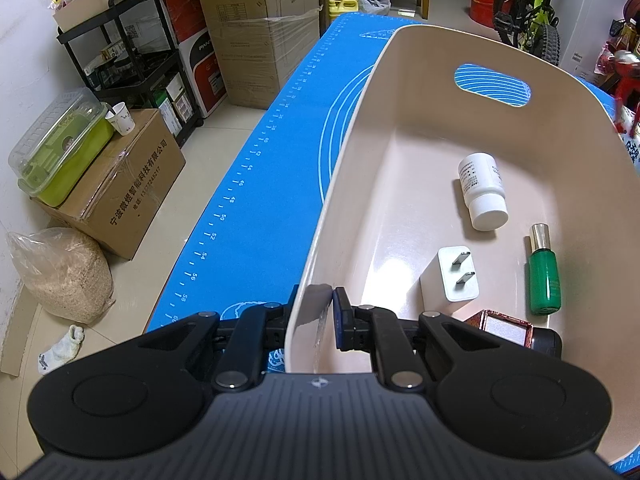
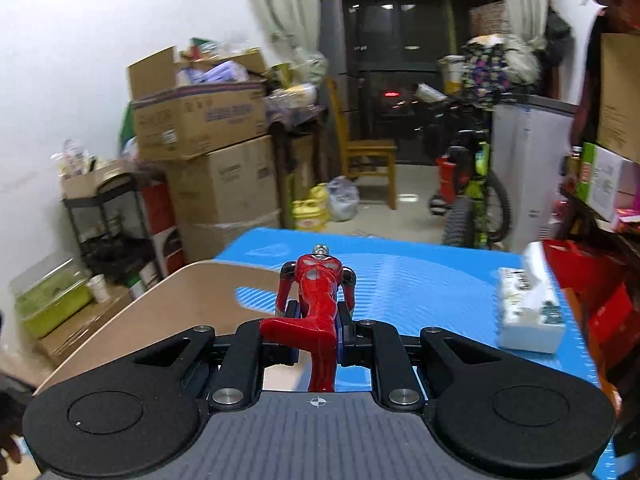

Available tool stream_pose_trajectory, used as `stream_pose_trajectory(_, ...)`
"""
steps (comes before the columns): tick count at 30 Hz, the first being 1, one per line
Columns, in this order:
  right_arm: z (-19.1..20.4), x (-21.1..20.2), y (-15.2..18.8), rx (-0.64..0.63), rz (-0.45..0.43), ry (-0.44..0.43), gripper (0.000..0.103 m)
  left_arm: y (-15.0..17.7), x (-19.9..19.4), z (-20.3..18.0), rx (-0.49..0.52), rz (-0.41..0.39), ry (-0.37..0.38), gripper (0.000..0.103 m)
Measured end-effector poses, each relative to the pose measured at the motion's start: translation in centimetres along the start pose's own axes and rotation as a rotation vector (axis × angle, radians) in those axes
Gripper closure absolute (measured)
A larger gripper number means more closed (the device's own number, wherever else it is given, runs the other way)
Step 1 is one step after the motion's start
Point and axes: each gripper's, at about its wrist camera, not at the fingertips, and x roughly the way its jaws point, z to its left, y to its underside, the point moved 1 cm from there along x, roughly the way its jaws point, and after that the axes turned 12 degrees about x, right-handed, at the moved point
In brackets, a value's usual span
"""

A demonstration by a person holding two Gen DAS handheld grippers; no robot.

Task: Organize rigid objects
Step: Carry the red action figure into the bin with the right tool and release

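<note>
Left gripper (image 1: pixel 318 312): clenched on near wall of beige plastic bin (image 1: pixel 420 64).
Right gripper (image 2: pixel 318 320): grasping red plastic toy figure (image 2: pixel 318 300) above blue mat (image 2: pixel 440 280).

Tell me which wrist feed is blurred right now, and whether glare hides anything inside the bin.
Right wrist view: background and tissue box smeared by motion blur; the red figure in the jaws stays sharp. Left wrist view: crisp, with fisheye bending of the blue mat; a bright glare patch on the bin floor beside the white charger hides nothing.
</note>
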Motion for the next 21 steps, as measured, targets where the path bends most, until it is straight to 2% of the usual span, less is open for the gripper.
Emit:
stream_pose_trajectory(7,4.2,1.2,2.3,-0.106,0.092,-0.089,0.077,-0.1,-0.1,0.1,0.0,0.0,0.0,0.087)
stream_pose_trajectory(12,6.3,2.4,4.4,-0.171,0.192,-0.112,0.077,-0.1,-0.1,0.0,-0.001,0.0,0.001,0.087)
stream_pose_trajectory(17,6.5,3.6,5.7,-0.179,0.306,-0.125,0.076,-0.1,-0.1,0.0,-0.002,0.0,0.001,0.087)
stream_pose_trajectory(21,6.3,3.4,5.5,-0.168,0.314,-0.124,0.075,-0.1,-0.1,0.1,-0.001,0.0,0.0,0.087)
